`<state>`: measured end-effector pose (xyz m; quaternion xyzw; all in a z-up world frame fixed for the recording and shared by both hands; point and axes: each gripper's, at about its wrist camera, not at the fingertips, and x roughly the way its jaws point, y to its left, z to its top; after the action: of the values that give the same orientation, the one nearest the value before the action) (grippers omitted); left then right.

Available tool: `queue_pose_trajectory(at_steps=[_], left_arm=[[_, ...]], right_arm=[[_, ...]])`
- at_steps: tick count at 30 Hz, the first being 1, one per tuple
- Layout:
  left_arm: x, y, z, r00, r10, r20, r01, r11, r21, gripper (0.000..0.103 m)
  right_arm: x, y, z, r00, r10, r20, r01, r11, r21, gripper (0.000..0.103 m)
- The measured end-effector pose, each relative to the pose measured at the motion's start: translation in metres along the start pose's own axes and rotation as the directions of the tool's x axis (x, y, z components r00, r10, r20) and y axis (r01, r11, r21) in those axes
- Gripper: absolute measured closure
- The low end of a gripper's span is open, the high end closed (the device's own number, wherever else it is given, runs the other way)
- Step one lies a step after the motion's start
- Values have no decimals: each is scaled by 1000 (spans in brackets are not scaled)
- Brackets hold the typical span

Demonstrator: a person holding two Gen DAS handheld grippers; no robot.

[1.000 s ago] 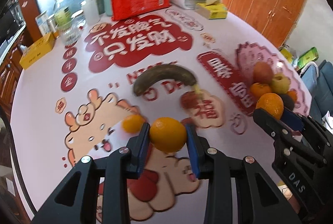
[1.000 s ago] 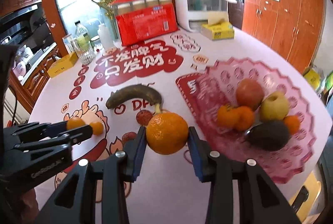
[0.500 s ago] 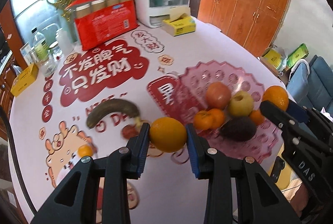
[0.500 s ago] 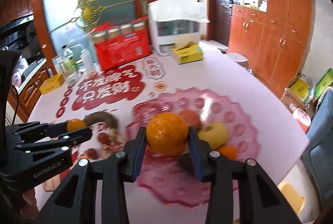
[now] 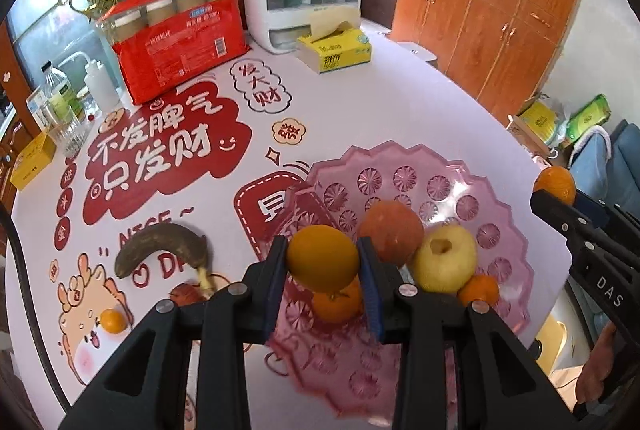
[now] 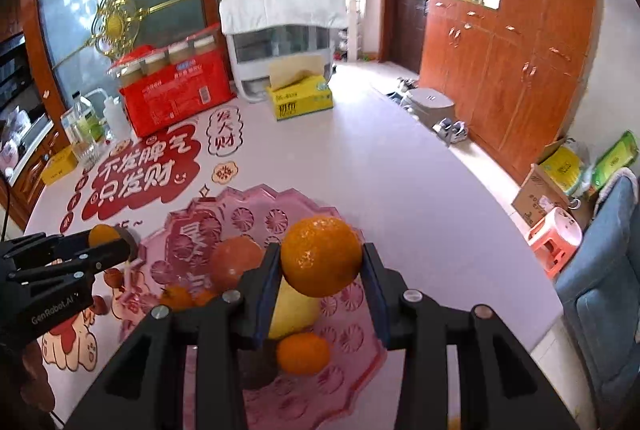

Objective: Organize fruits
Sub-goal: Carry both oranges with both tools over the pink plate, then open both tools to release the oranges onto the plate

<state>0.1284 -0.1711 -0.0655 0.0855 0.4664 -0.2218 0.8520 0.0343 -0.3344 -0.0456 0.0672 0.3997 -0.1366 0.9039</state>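
Fruits lay in two groups on the round white table (image 5: 360, 102) with its red printed cover. Toward the table's right edge stood the scalloped pink glass fruit plate (image 5: 440, 182), carrying a round reddish apple (image 5: 390, 230), a yellow-green apple (image 5: 446, 258), a small mandarin (image 5: 478, 288) and another orange fruit (image 5: 336, 304); a dark fruit showed near the plate's front rim in the right wrist view, too hidden to name. Toward the table's left edge lay a blackened curved banana (image 5: 160, 244), a small red fruit (image 5: 186, 296) touching its stem, and a tiny orange kumquat (image 5: 113, 321) further left.

Over the plate's left rim, the left gripper (image 5: 323, 266) was clamped on a smooth round orange (image 5: 322, 256). Over the plate's middle, the right gripper (image 6: 320, 270) was clamped on a dimpled round orange (image 6: 320, 256), above the yellow-green apple. Both oranges hung clear of the plate.
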Motion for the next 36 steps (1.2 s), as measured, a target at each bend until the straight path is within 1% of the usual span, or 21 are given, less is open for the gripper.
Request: queue_pose_trajectory(at_steps=[5, 9, 12, 14, 19, 22, 24, 26, 28, 30, 33, 36], left_arm=[[37, -2, 4, 998, 27, -60, -29, 999, -30, 70], [62, -3, 1, 992, 64, -105, -67, 997, -32, 70], [73, -4, -2, 990, 76, -122, -81, 996, -32, 70], [79, -5, -3, 987, 88, -135, -93, 995, -30, 70], [88, -4, -3, 983, 94, -156, -102, 994, -39, 70], [89, -5, -3, 982, 97, -160, -104, 994, -40, 69], [89, -6, -3, 983, 91, -162, -99, 994, -47, 65], [87, -5, -2, 984, 80, -160, -91, 994, -59, 57], [85, -6, -2, 984, 86, -155, -96, 993, -63, 53], [83, -6, -2, 984, 93, -153, -103, 993, -63, 52], [77, -5, -2, 985, 88, -149, -100, 992, -74, 52], [70, -4, -3, 986, 92, -141, -104, 991, -81, 49]], right_arm=[[35, -4, 4, 996, 45, -75, -47, 998, -33, 63], [60, -2, 2, 989, 71, -132, -79, 995, -56, 63], [78, 2, -2, 979, 92, -182, -106, 992, -69, 63], [84, 4, -2, 975, 103, -199, -120, 990, -76, 63], [104, 9, -4, 962, 109, -251, -136, 986, -94, 63], [109, 9, -3, 958, 115, -261, -143, 985, -92, 62], [111, 8, -2, 955, 125, -268, -153, 985, -85, 62], [113, 7, -1, 952, 137, -272, -164, 983, -78, 61], [112, 7, -1, 951, 151, -270, -177, 981, -75, 59], [110, 7, 0, 953, 157, -261, -182, 980, -78, 56], [105, 7, 1, 959, 151, -240, -176, 981, -87, 56], [99, 6, 3, 961, 161, -224, -184, 979, -86, 56]])
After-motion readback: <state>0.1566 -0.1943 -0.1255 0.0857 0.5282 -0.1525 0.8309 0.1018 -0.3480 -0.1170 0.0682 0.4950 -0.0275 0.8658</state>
